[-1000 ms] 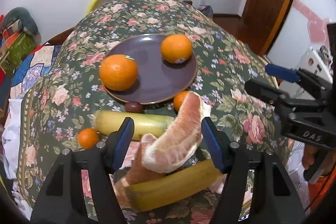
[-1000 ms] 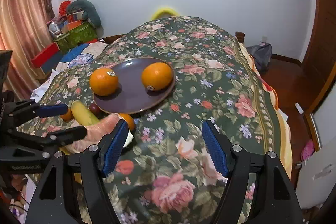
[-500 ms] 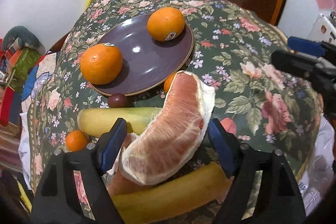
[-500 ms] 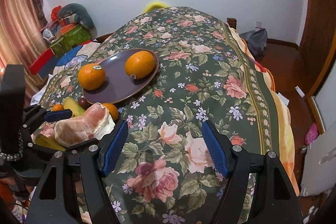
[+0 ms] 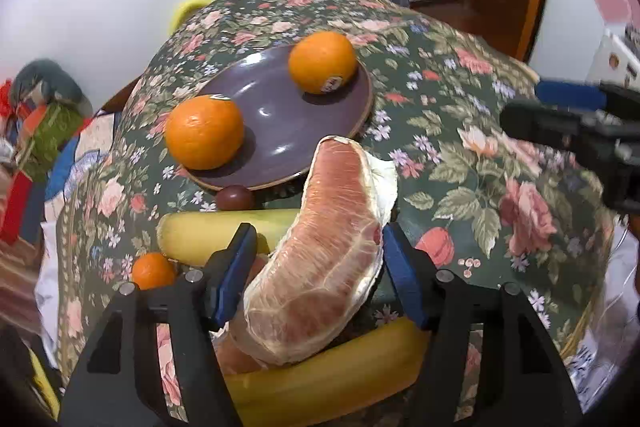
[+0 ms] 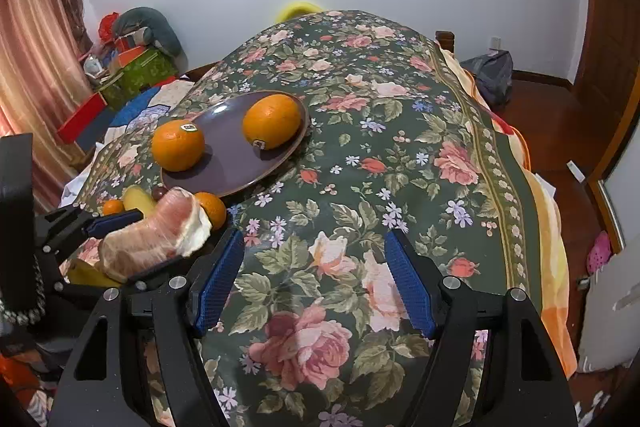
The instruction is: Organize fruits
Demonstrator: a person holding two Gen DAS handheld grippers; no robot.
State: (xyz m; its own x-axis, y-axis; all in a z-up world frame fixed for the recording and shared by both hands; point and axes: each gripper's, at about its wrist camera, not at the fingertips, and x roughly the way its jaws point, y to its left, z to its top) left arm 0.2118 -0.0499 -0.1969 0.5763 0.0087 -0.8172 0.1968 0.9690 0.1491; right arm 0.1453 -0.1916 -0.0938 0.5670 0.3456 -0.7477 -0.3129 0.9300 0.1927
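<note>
A peeled pink pomelo segment (image 5: 320, 267) stands between the blue pads of my left gripper (image 5: 316, 275). The jaws are closing on it, with both pads against its sides. The right wrist view shows the same segment (image 6: 156, 235) in the left gripper (image 6: 138, 241). Beyond it, a purple plate (image 5: 280, 131) holds two oranges (image 5: 204, 133) (image 5: 322, 61). Two bananas (image 5: 216, 235) (image 5: 320, 387), a small mandarin (image 5: 152, 271) and a dark round fruit (image 5: 234, 197) lie around the segment. A second mandarin (image 6: 212, 209) sits behind it. My right gripper (image 6: 316, 279) hangs open over bare cloth.
A floral tablecloth (image 6: 400, 131) covers the whole table and drops off at the right edge. Boxes and clutter (image 6: 132, 67) are piled at the far left by a curtain. A dark bag (image 6: 488, 75) lies on the wooden floor at the right.
My left gripper has sunk closer over the pomelo segment. Its jaws widened, then came in again on the segment. The right gripper has stayed open.
</note>
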